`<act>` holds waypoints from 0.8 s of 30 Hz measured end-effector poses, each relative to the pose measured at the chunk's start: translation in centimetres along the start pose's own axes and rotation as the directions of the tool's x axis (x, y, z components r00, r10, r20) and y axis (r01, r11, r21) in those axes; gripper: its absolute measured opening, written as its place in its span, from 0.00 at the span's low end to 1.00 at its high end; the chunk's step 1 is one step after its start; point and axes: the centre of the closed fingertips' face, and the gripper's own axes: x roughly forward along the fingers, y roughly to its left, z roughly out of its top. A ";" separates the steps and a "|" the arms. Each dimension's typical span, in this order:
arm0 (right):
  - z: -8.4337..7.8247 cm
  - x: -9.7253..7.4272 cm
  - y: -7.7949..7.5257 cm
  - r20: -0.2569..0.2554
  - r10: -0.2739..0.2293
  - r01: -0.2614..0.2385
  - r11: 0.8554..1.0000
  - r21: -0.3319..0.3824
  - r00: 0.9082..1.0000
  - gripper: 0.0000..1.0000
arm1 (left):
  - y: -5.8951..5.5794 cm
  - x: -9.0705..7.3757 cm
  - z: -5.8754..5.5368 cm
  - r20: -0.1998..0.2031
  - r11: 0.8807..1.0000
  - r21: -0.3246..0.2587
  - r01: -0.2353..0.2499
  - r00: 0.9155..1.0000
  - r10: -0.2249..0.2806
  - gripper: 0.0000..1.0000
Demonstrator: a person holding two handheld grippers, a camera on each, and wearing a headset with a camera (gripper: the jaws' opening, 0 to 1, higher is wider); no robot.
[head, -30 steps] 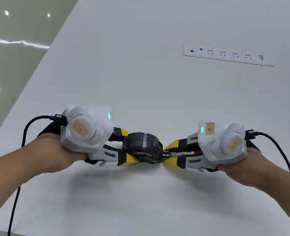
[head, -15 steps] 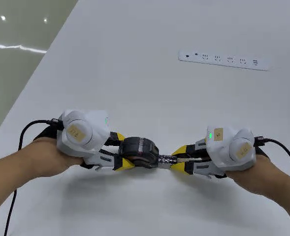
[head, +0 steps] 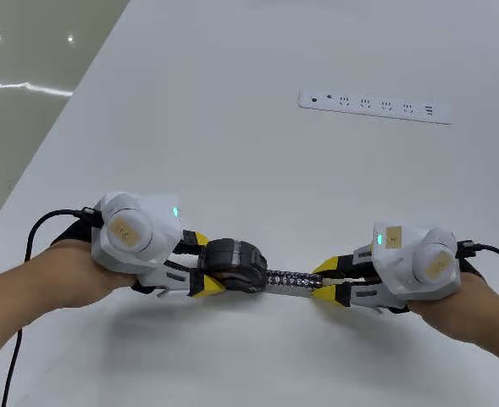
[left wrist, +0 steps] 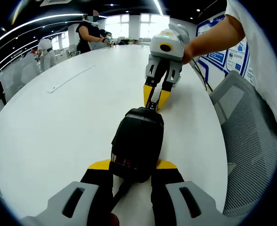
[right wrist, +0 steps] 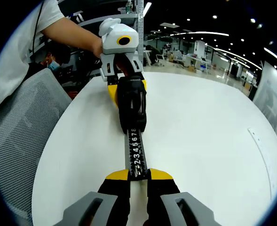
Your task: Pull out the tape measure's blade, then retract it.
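My left tongs hold the tape measure, my right tongs pinch its blade, only a little out, not yet rolled back.

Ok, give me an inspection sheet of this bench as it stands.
Surface: white table, smooth.
Job's things: black tape measure resting on the table; blade out a short way, numbers showing.
Clutter: white power strip at the far side.
Grippers: left claw shut on the tape measure; right claw shut on the blade's tip.
Cables: a black cable trails from each gripper.
Surroundings: glossy floor; mesh chair; people at the table's far end.
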 end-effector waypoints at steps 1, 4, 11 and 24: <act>-0.3 -0.2 -0.1 -0.008 -0.003 0.003 1.000 0.000 1.000 0.09 | 0.0 0.0 0.0 0.001 1.000 0.001 0.000 1.000 0.000 0.25; -0.8 -0.8 -0.1 -0.017 -0.009 0.009 1.000 0.003 1.000 0.09 | 0.0 0.0 0.0 0.001 1.000 -0.002 0.000 1.000 0.000 0.25; -1.9 -2.0 -0.3 -0.040 -0.020 0.021 1.000 0.012 0.999 0.09 | 0.0 -0.1 0.0 0.001 1.000 0.000 -0.001 1.000 0.001 0.25; -4.2 -4.2 -0.3 -0.084 -0.041 0.043 0.999 0.022 0.996 0.09 | -0.1 0.0 -0.1 -0.003 1.000 0.008 0.001 1.000 -0.001 0.25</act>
